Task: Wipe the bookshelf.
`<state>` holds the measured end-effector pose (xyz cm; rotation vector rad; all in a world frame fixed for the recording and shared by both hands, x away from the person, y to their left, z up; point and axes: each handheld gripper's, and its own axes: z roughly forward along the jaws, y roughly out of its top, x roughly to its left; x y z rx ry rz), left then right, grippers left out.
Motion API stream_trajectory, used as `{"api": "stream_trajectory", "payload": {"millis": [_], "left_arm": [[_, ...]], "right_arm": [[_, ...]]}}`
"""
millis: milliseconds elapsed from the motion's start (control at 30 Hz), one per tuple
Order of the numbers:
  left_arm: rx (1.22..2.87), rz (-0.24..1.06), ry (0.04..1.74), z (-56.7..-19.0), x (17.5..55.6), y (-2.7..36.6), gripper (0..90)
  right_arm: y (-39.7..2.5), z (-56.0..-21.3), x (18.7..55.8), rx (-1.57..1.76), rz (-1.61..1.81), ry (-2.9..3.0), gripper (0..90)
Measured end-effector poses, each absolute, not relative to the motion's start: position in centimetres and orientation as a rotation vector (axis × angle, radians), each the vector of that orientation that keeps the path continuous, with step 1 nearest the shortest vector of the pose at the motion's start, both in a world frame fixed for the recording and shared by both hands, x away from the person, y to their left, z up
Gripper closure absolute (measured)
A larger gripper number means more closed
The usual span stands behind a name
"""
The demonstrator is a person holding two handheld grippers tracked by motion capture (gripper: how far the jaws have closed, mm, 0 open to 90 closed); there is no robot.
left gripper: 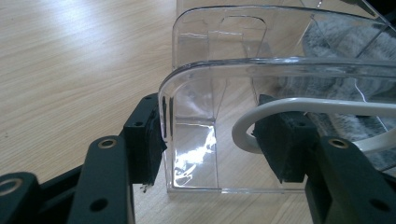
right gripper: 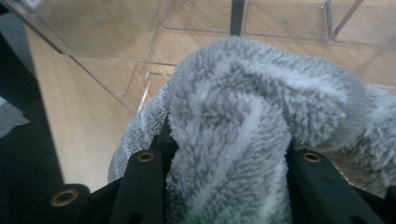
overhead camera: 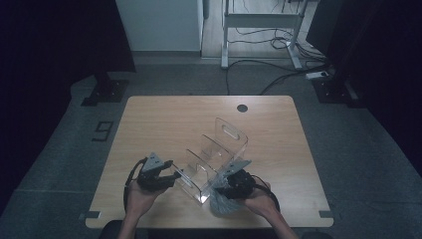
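Note:
A clear acrylic organizer (overhead camera: 219, 144) with several compartments lies on the wooden table (overhead camera: 164, 119). My left gripper (overhead camera: 175, 177) is at its near left end. In the left gripper view the left gripper (left gripper: 212, 142) stands open, and the left pad (left gripper: 147, 140) rests against the organizer's corner (left gripper: 196, 121). A white cable loop (left gripper: 303, 105) curves in front of the right pad (left gripper: 280, 144). My right gripper (overhead camera: 224, 188) is at the organizer's near right end, shut on a fluffy grey cloth (overhead camera: 224, 205). The cloth (right gripper: 243, 93) bulges up between the right gripper's (right gripper: 229, 154) jaws, against the organizer's clear wall (right gripper: 140, 32).
A round cable hole (overhead camera: 242, 108) sits at the table's far edge. Bare wood lies to the left and behind the organizer. Beyond the table stand a white desk frame (overhead camera: 259, 20) and loose cables (overhead camera: 278, 74) on the floor. Both hands are close to the table's front edge.

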<state>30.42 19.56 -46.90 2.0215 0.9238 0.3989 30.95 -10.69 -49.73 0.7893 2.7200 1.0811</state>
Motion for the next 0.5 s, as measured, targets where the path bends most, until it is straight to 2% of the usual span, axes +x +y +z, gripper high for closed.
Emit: {"api": "stream_trajectory", "payload": {"millis": [500], "left_arm": [[2.006,0.402,0.937,-47.0,30.5,19.6,43.7]], "right_arm": [[-9.6,-52.4,32.0,0.83,0.943,2.745,60.6]]}}
